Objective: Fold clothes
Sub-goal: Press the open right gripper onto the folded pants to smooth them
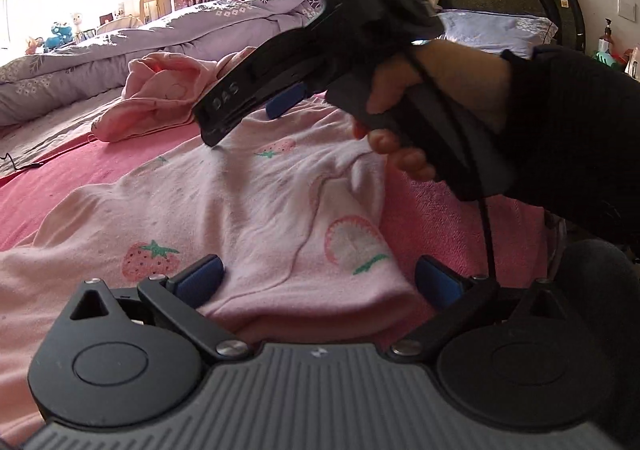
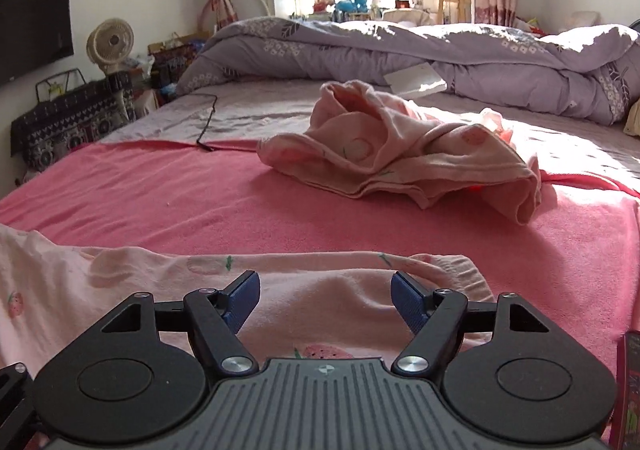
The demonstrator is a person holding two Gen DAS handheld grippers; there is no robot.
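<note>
Strawberry-print pink garment [image 1: 256, 209] lies spread on the pink blanket [image 1: 52, 189] of the bed in the left wrist view, filling the centre, not yet folded as far as I can judge; the left hand-held gripper [image 1: 318, 280] hovers over its near hem at 6 o'clock, jaws wide, holding nothing. At 1 o'clock a hand [image 1: 404, 105] carries the right hand-held gripper [image 1: 240, 121] above the cloth. In the right wrist view its jaws stand partly apart over the garment's edge, gripping nothing, and a second crumpled garment [image 2: 400, 157] waits at 12 o'clock. Two garments counted, both unfolded; two grippers.
</note>
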